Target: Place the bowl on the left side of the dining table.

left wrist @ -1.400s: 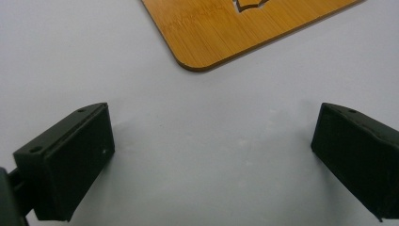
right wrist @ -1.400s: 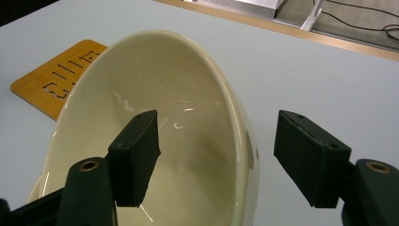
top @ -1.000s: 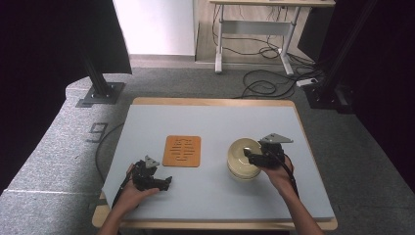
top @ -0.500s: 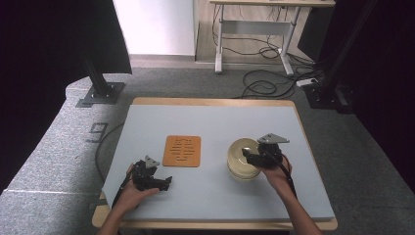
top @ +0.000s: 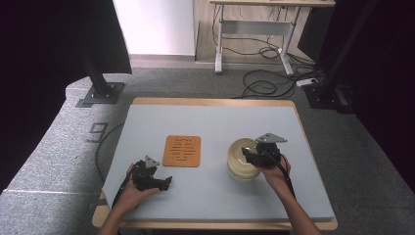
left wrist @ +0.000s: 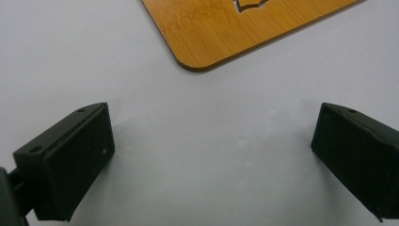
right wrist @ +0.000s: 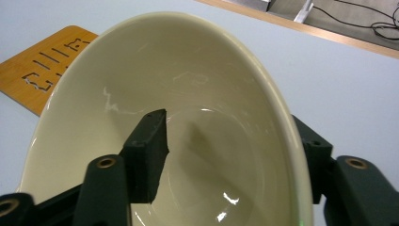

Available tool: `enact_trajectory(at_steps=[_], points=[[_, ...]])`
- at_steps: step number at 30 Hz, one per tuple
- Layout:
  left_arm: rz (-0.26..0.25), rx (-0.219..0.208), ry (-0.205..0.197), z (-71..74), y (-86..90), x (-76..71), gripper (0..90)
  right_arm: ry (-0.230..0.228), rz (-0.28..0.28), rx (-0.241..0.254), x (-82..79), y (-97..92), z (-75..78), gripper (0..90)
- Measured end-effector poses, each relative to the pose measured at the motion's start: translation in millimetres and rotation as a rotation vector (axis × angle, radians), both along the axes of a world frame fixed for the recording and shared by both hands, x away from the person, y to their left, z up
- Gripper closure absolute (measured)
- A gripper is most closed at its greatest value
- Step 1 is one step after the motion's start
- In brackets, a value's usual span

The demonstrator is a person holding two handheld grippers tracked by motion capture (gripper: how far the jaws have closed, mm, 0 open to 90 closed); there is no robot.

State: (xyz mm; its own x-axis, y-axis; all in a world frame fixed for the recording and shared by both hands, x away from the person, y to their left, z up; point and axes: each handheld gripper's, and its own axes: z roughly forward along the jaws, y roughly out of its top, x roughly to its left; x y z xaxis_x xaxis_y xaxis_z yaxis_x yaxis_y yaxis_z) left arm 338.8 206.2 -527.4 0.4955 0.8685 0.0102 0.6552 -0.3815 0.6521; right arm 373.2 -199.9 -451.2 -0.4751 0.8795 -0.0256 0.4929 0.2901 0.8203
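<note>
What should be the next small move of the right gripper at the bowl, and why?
Probably close fully on the rim. The right gripper straddles the cream bowl wall, one jaw inside and one outside; its jaws have just been closing, yet a gap shows beside the inner one.

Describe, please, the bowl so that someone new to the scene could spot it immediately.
Start at the grey-topped table and look to its right half, beside the flat orange wooden mat. The bowl is round, deep, glossy cream, and the right claw straddles its rim.
</note>
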Motion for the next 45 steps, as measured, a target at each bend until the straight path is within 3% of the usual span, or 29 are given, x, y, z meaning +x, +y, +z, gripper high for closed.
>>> enact_trajectory(at_steps=[8, 11, 18, 28, 45], points=[[0.0, 0.0, 0.0, 0.0, 0.0, 0.0, 0.0, 0.0, -0.062, -0.043, 3.3, 2.7, 2.6, 60.0], [0.0, 0.0, 0.0, 0.0, 0.0, 0.0, 0.0, -0.008, -0.08, -0.034, 4.2, 1.6, 4.6, 64.7], [0.0, 0.0, 0.0, 0.0, 0.0, 0.0, 0.0, -0.011, -0.07, -0.05, 4.8, 1.9, 6.6, 65.5], [-0.003, 0.006, 0.0, 0.2, 0.3, -0.1, 0.0, -0.026, -0.046, -0.03, 1.6, -4.7, 14.3, 70.8], [0.0, 0.0, -0.001, 0.0, 0.0, -0.2, 0.0, -0.04, -0.017, -0.06, 0.3, -5.9, 19.9, 73.5]])
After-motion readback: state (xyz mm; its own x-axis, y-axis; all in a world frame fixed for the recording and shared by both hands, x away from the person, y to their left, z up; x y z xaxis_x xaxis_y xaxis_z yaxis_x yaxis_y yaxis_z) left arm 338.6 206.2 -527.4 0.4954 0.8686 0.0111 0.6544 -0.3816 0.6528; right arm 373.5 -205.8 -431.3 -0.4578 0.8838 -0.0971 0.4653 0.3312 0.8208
